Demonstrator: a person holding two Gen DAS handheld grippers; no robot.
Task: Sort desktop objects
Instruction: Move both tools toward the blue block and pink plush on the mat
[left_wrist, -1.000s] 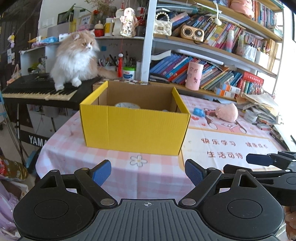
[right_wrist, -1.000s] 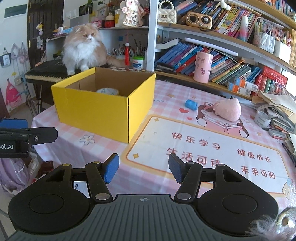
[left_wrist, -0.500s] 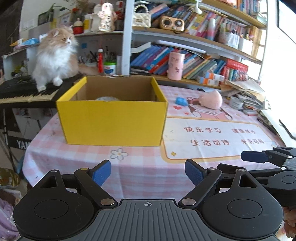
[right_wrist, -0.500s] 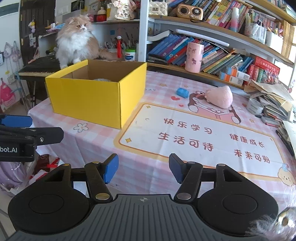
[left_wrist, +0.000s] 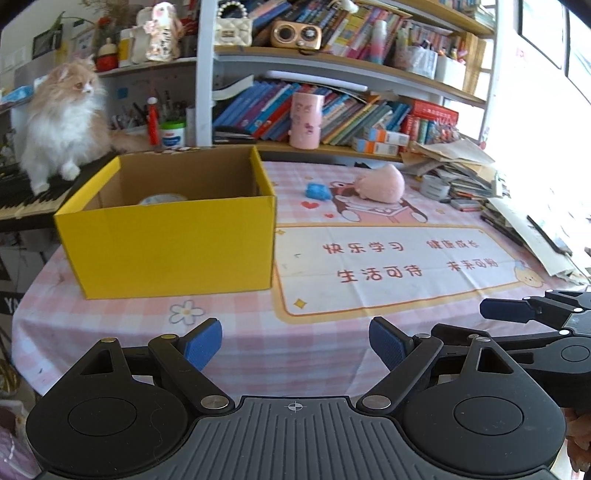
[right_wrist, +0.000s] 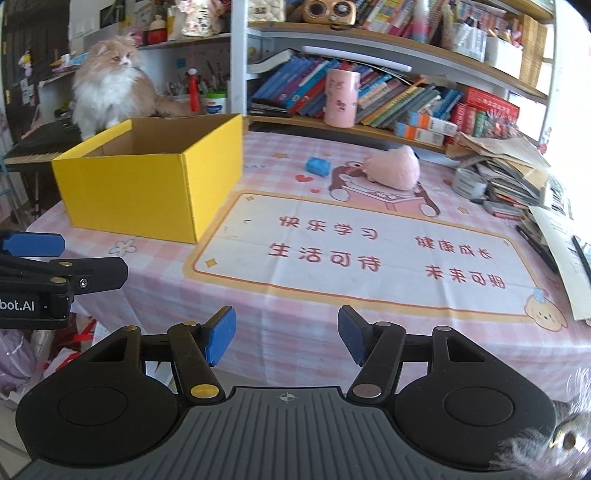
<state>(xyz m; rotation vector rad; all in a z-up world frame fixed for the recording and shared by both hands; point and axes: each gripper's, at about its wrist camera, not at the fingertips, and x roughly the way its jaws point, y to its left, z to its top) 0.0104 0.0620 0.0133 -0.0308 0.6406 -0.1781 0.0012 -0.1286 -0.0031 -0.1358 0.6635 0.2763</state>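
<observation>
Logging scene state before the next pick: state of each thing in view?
left gripper: open, empty
right gripper: open, empty
yellow box: open-topped, a pale round thing inside
blue block: on the table, loose
pink plush: on the table, lying
cat: sitting behind the box

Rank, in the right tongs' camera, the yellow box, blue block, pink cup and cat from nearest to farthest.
From the right tongs:
1. Yellow box, front left on the table.
2. Blue block, mid-table.
3. Pink cup, on the shelf behind, and the cat, far left: too close to call.
</observation>
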